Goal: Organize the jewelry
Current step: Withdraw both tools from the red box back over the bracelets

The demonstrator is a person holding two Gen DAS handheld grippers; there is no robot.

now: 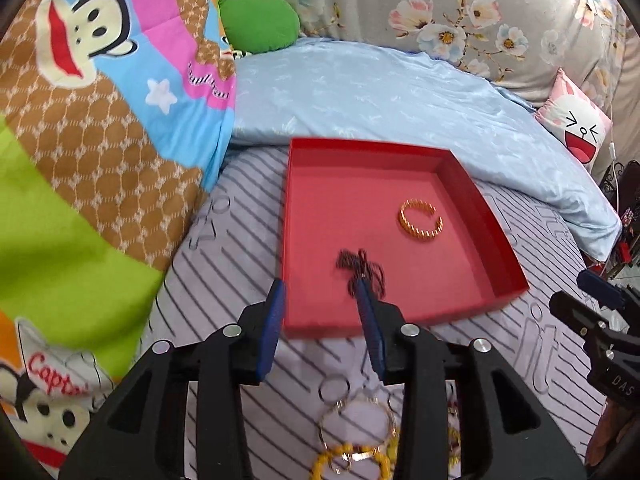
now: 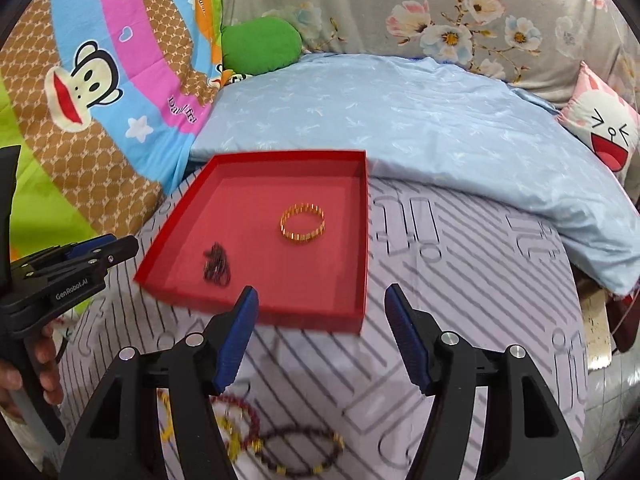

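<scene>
A shallow red box [image 1: 472, 216] [image 2: 362, 240] lies on the striped bed sheet. Inside it are a gold bracelet [image 1: 420, 219] [image 2: 302, 224] and a dark chain [image 1: 362, 266] [image 2: 217, 266]. My left gripper [image 1: 320, 286] is open and empty at the box's near edge; its right finger overlaps the dark chain in the view. It also shows in the right wrist view [image 2: 110, 252]. My right gripper [image 2: 322, 294] is open and empty, just in front of the box. Loose rings and yellow bead bracelets [image 1: 356, 436] and dark and yellow beaded bracelets [image 2: 280, 440] lie on the sheet below the grippers.
A light blue quilt [image 1: 380, 96] lies behind the box. A cartoon monkey blanket [image 1: 100, 120] rises on the left. A green cushion [image 1: 260, 22] and a pink rabbit pillow [image 1: 576, 128] sit at the back. The bed's edge is on the right.
</scene>
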